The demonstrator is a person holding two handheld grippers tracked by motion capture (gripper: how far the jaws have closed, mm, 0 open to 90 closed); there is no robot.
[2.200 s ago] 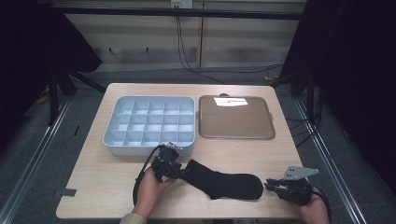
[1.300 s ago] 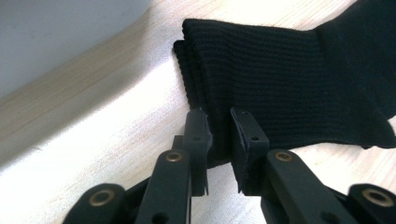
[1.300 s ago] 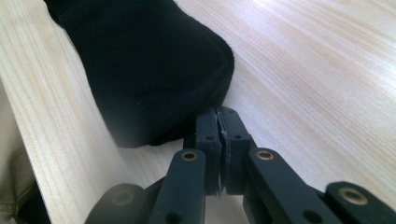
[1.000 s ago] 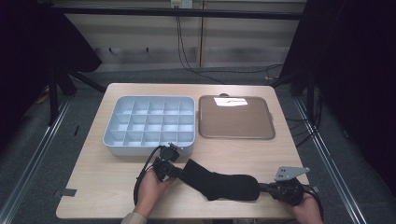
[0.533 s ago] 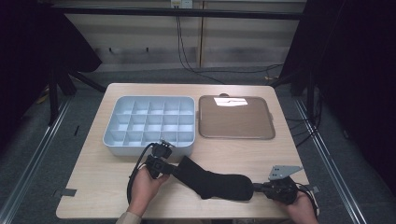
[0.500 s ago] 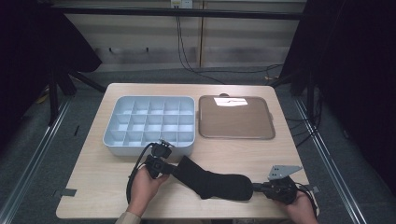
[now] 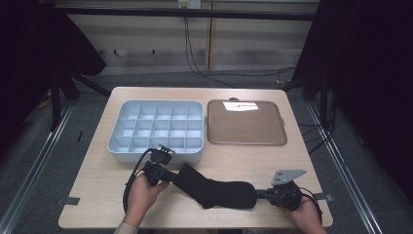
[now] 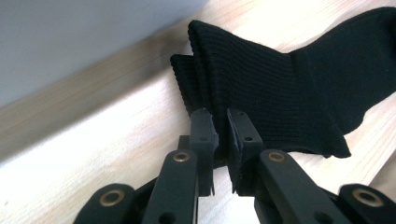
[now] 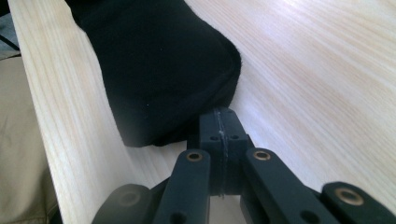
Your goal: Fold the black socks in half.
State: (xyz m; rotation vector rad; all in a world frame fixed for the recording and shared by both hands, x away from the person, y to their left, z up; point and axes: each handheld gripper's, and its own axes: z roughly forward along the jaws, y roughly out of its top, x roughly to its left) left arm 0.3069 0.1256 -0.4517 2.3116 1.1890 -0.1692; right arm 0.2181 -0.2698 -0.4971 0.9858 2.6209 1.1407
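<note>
The tabletop [image 7: 102, 180] carries a grey compartment tray [image 7: 156, 129] and a brown flat tray [image 7: 246, 124] at the back. Nearer the person lies a black ribbed sock [image 7: 214, 187], stretched flat — probably for folding. The left hand-held gripper [image 8: 220, 126] pinches its cuff; the right hand-held gripper [image 9: 219, 123] is closed at the toe — whether on cloth, I cannot tell.

the sock [image 8: 280, 88] was matt black ribbed knit cloth, the table [image 7: 234, 161] pale smooth wood grain, the divided bin [image 7: 156, 127] smooth grey-blue plastic, the tray [image 7: 246, 124] brown with a slight sheen.
</note>
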